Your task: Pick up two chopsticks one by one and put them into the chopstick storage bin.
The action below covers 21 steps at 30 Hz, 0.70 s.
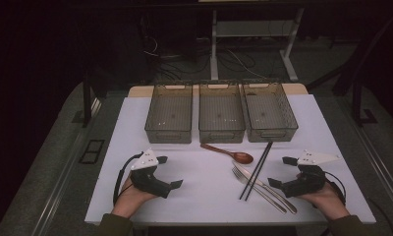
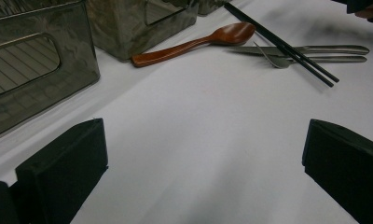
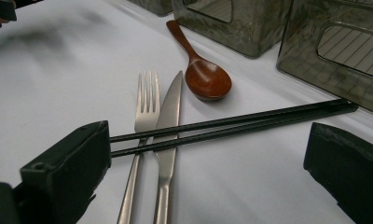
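Glossy wooden spoon (image 3: 207, 79), shiny metal fork (image 3: 145, 105) and knife (image 3: 170, 109), matt black chopsticks (image 3: 250, 122).

Both hands low at near edge, left gripper (image 1: 169, 172) & right gripper (image 1: 281, 171) apparently wide open.

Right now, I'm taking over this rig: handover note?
Left tongs: open, nothing held, over bare table left of the cutlery.
Right tongs: open, nothing held, beside the cutlery.
Things: wooden spoon, fork and knife lie on the white table; black chopsticks lie across fork and knife.
Three bins behind hold no cutlery.
Done: nothing sorted.
Left: probably all four.
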Tool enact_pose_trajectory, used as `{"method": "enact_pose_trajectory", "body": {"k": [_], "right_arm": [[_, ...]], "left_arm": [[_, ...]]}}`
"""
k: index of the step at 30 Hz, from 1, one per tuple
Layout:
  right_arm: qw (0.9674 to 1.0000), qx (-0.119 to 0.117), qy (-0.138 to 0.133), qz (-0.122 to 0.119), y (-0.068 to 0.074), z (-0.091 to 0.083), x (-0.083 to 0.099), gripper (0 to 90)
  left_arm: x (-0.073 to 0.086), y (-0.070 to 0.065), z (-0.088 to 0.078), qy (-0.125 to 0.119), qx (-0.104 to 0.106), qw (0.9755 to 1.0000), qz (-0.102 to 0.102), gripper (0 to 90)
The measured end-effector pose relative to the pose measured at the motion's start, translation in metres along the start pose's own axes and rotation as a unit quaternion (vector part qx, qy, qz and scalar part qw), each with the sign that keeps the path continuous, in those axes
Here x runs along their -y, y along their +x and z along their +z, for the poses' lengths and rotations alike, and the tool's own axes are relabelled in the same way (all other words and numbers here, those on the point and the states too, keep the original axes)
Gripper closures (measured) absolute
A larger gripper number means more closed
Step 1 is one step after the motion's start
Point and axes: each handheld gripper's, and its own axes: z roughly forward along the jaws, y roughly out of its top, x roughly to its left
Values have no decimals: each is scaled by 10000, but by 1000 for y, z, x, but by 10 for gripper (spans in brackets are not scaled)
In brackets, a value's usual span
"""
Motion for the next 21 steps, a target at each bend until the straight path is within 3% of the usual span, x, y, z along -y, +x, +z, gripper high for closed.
{"method": "enact_pose_trajectory", "body": {"k": [11, 15, 21], "right_arm": [[9999, 22, 94, 102, -3, 2, -2, 5], [9998, 88, 193, 60, -6, 5, -9, 68], [9993, 159, 294, 159, -12, 10, -15, 153]], "left_arm": [[0, 2, 0, -20, -17, 9999, -120, 0], [1, 1, -2, 35, -30, 10000, -40, 0], [1, 1, -1, 10, -7, 10000, -89, 0]]}}
